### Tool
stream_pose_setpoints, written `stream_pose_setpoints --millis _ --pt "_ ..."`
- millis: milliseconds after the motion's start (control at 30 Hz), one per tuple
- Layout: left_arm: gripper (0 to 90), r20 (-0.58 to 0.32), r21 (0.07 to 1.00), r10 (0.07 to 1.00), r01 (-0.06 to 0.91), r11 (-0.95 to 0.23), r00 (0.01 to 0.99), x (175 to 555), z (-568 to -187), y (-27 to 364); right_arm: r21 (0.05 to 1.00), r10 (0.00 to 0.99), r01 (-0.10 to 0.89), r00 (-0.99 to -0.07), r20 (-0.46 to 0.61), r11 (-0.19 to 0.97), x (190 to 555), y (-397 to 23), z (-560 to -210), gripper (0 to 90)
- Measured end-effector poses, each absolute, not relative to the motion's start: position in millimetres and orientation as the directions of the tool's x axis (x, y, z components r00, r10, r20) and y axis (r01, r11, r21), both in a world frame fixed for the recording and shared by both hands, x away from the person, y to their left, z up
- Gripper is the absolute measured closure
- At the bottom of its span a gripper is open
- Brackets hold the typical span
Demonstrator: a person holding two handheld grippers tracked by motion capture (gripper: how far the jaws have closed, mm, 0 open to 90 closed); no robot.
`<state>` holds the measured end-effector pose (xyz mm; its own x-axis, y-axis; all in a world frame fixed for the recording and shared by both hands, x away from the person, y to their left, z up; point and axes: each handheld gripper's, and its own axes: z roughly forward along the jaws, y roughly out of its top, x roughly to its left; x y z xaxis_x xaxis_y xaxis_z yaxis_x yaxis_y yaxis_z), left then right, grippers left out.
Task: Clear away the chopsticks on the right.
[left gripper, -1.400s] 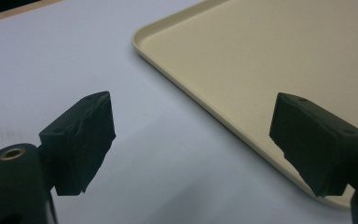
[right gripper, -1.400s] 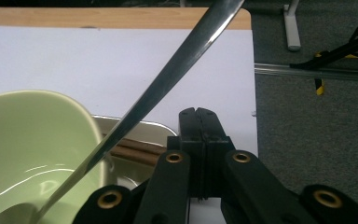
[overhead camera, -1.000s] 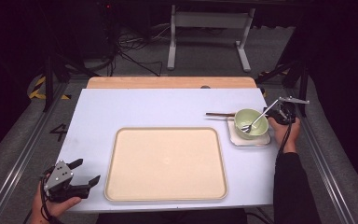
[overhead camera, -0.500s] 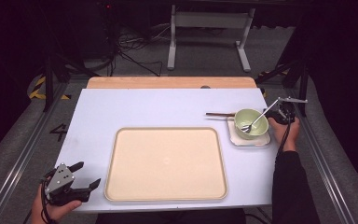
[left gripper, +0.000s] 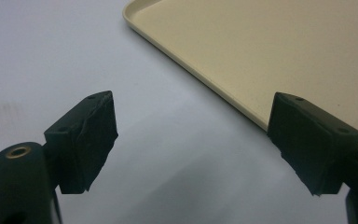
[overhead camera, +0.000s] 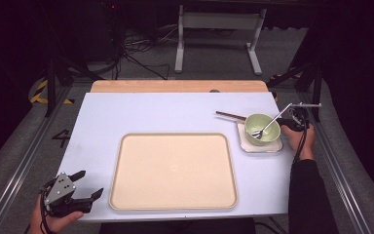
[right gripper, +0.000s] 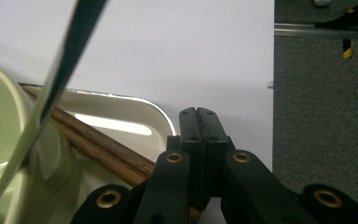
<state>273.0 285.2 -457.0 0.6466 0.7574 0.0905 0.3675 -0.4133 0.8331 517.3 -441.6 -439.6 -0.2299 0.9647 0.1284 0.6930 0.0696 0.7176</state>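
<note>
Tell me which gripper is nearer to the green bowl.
Right. The right gripper sits just beside the green bowl at the table's right edge, jaws shut. The left gripper is far off at the near left corner, beside the tray, jaws open.

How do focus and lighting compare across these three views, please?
High view: table evenly lit, surroundings dark. Left gripper view: tray soft. Right gripper view: fork handle blurred up close, glare on the white plate beside the green bowl.

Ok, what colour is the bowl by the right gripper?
Pale green; the bowl shows best in the high view, standing on a small white dish.
</note>
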Motion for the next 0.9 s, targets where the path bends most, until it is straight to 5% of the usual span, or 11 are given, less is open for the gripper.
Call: stream_pose_setpoints --millis 900 --pt "16.7 0.088 0.836 0.758 0.366 -0.409 0.647 272 -455 285 0.760 0.921 0.642 -0.350 0.172 0.102 494 -459 -425 80.2"
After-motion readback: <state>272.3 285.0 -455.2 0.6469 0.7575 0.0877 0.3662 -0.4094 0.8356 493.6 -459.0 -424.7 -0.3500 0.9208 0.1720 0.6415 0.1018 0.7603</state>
